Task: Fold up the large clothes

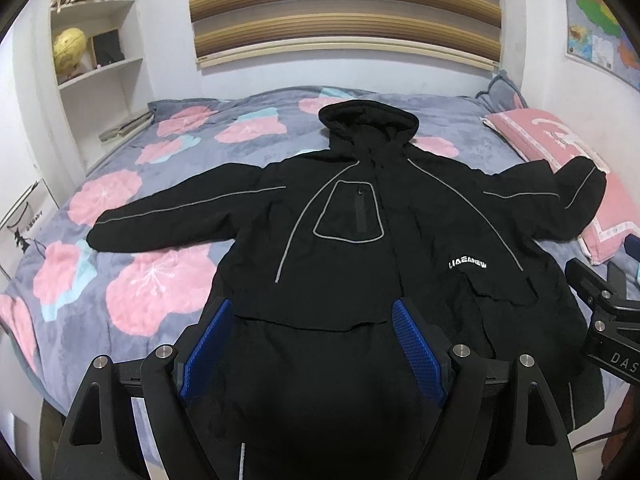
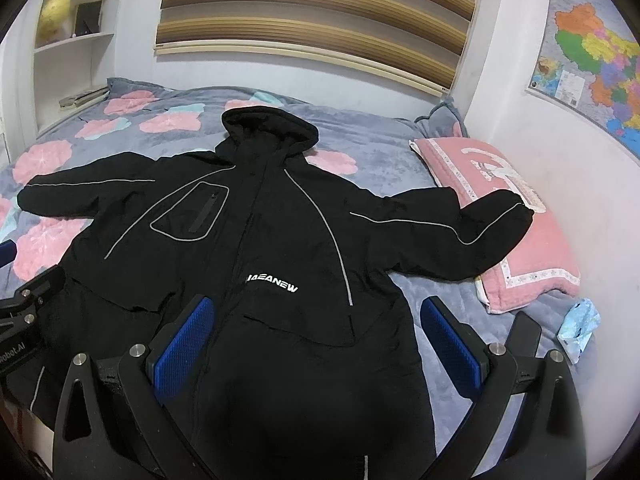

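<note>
A black hooded jacket [image 1: 360,216] lies front-up, sleeves spread, on a bed [image 1: 132,208] covered by a grey blanket with pink flowers. One sleeve rests on a pink pillow [image 2: 516,220]. Both the left gripper [image 1: 312,320] and right gripper [image 2: 316,320] have jaws released above the hem. Shelves [image 1: 100,40], a striped blind [image 1: 344,8] and a wall map [image 2: 592,64] surround the bed.

Jacket [image 1: 360,248] flat on bed [image 1: 160,184], one sleeve over pillow [image 2: 532,240]
</note>
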A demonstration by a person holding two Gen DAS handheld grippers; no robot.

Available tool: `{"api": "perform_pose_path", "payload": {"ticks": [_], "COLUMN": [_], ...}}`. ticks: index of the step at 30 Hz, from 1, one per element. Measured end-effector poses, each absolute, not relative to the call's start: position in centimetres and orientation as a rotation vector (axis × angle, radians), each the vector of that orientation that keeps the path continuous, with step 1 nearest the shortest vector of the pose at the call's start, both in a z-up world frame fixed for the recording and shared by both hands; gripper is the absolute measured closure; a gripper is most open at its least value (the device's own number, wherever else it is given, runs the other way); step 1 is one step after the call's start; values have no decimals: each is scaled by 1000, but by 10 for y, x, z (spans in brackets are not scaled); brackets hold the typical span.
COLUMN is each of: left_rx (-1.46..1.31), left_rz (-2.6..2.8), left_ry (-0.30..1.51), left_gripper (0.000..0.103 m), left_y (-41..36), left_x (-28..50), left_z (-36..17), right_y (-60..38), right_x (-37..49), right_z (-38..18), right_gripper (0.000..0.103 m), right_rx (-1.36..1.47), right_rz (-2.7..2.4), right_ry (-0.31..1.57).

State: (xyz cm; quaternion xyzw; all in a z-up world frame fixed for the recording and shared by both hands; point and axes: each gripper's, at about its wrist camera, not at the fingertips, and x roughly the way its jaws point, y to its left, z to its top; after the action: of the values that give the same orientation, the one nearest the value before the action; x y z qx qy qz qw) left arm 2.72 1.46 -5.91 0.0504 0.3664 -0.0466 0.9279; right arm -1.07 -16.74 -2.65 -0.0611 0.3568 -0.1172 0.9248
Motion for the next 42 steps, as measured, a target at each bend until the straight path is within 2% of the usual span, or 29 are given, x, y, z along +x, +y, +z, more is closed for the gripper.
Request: {"api": "perform_pose_path", "payload": {"ticks": [14,25,34,42], "left_rx": [114,114,134,206], "left_rz": [-126,-151,-195,-376], "left_ry": [795,795,801,902], "left_gripper": [20,20,20,20], "left_y": [5,-18,-65,-138], "left_x": [29,12,29,125], "left_z": [-65,-51,-34,-54], "right_y": [-170,-203,-305,-437], "right_x": [-10,-30,-39,8], "right_z": [-30,-18,-15,-24], "right_gripper": [0,0,0,0], "right_rx": [-112,-66,156,337], "right_rz": [-249,-278,-321,-453], "right_ry": [756,744,753,680]}}
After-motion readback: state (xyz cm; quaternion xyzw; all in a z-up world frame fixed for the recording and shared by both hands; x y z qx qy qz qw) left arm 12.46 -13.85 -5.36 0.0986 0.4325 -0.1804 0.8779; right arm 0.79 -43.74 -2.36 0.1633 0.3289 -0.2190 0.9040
